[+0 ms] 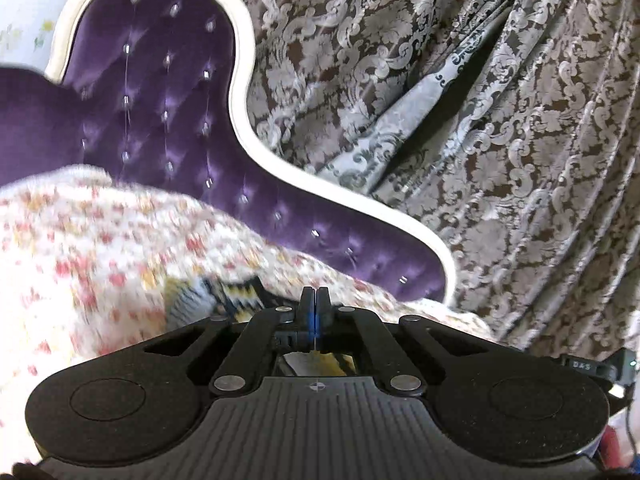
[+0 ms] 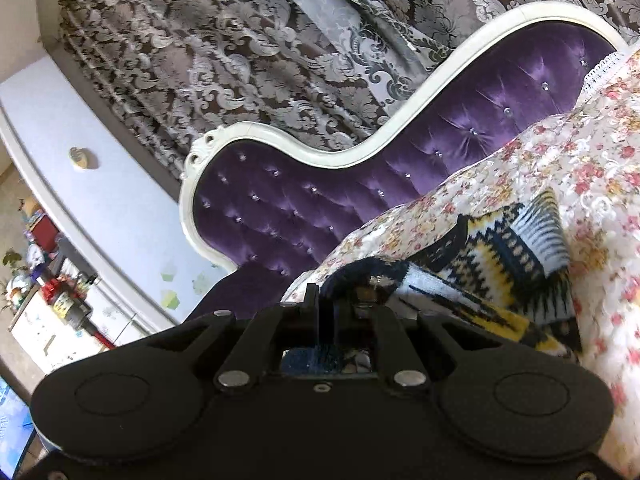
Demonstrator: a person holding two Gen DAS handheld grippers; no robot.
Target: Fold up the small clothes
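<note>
On a floral-covered bed [image 2: 560, 168], two claws handle a small patterned garment [image 2: 508, 248].

The left claw [image 1: 315, 300] is closed, pads pressed together, with a sliver of the yellow, navy and white cloth showing below its fingers. The right claw [image 2: 340, 304] is clamped on the garment's dark hem, the rest trailing over the bedspread. Behind runs the purple tufted headboard [image 1: 160, 100] with its white curved edge, and a damask curtain [image 1: 500, 140] beyond.
</note>
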